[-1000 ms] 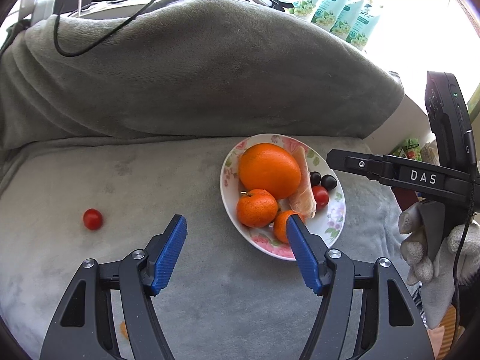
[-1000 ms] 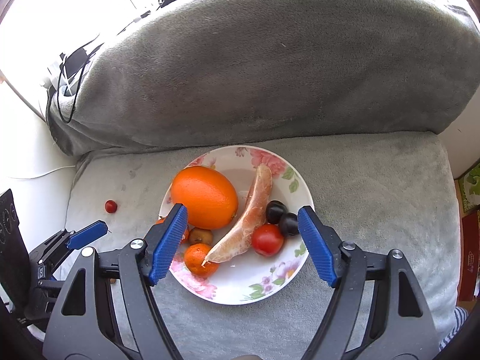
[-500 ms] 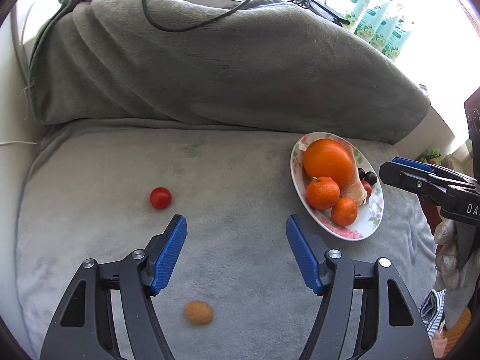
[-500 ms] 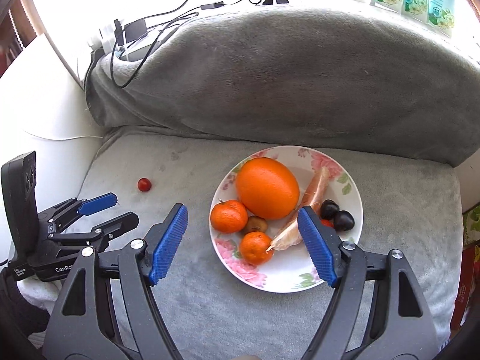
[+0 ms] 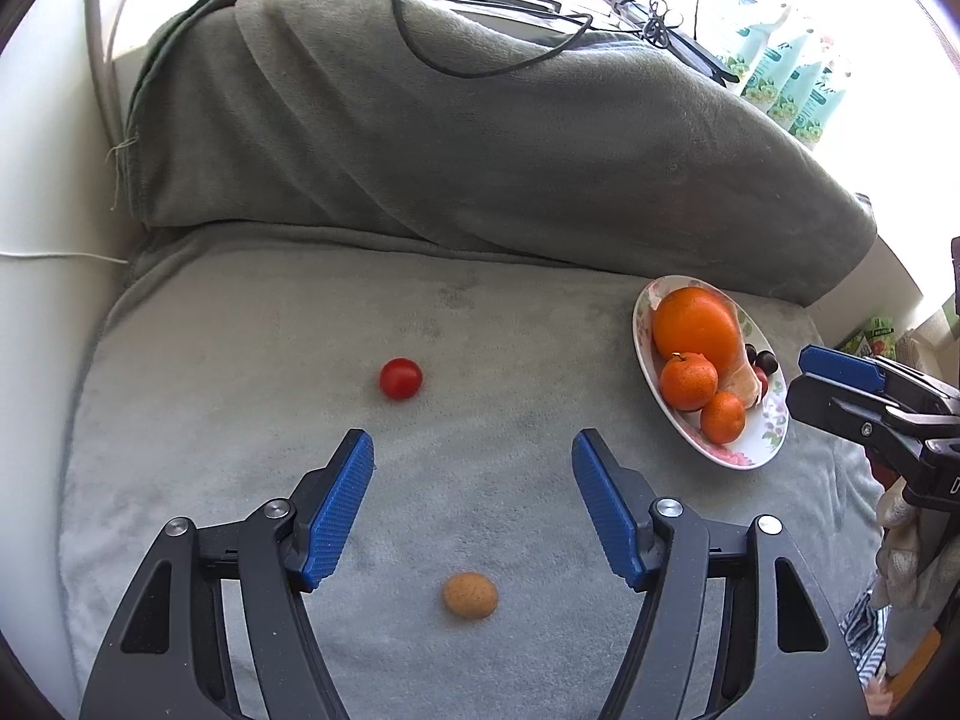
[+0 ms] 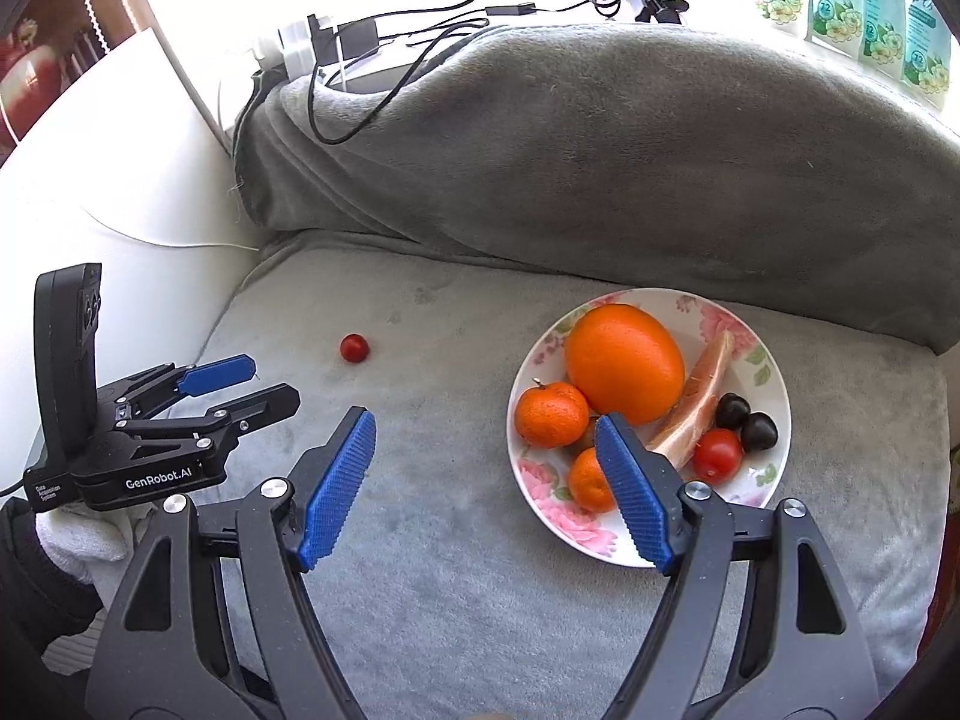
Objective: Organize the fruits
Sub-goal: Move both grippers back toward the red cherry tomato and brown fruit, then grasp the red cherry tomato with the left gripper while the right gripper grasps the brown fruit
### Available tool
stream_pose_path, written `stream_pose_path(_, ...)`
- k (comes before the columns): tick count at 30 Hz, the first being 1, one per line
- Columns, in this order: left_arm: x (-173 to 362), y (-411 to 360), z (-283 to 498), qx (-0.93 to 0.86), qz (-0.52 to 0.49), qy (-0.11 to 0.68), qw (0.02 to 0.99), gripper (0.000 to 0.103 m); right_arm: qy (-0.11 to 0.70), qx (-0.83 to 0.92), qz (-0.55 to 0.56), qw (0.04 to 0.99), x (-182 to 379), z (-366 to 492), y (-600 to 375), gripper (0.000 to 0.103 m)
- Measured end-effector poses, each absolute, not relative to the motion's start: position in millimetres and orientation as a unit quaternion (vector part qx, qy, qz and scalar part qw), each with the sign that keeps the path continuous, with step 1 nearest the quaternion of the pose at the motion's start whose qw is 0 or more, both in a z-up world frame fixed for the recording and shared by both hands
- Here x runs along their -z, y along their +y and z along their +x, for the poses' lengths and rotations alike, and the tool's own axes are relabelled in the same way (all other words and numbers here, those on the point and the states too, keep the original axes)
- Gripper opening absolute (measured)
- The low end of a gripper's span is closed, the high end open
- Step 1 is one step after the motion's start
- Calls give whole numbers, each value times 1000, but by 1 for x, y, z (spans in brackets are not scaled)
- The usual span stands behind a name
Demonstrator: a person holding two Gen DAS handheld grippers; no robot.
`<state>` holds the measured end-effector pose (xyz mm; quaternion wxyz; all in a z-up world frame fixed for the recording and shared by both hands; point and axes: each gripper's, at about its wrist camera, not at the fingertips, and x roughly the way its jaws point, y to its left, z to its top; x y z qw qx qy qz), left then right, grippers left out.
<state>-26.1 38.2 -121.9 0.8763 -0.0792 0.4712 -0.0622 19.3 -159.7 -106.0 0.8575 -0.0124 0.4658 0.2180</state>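
Most of the fruit already sits on the flowered plate (image 6: 774,360): a large orange (image 6: 624,363), two mandarins (image 6: 551,414), a peeled segment (image 6: 699,396), a cherry tomato and two dark cherries. Two pieces look left out on the grey blanket (image 5: 252,360). A loose red tomato (image 5: 400,378) lies ahead of the left gripper (image 5: 472,510), just beyond its left jaw; a small tan fruit (image 5: 471,595) lies between its jaws, nearer the camera. Those jaws stand apart and hold nothing. The right gripper (image 6: 486,486) hovers beside the plate, jaws apart and empty, its right jaw overlapping the plate's near edge
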Motion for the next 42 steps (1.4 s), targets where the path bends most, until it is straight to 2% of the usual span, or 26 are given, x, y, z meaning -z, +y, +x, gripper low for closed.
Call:
stream_pose_path(15,140,89,-31,48,-100,478,872,68,488,-286,-43,824,138,-10,-103,77)
stream_pose_path(17,142,92,-29,51,-99,478,871,66,491,-293,-45,819,142,-12,-96,72)
stream_pose_path(21,146,93,-23,61,-95,480,870,66,499,-306,-54,809,153,-16,-83,69)
stream_pose_path(24,151,95,-17,65,-95,483,868,66,506,-315,-62,800,163,-18,-73,62)
stream_pose_path(26,155,95,-13,71,-98,485,866,62,513,-320,-66,794,171,-18,-66,57)
stream_pose_path(42,179,86,22,105,-96,495,857,52,529,-336,-84,774,202,-17,-37,39)
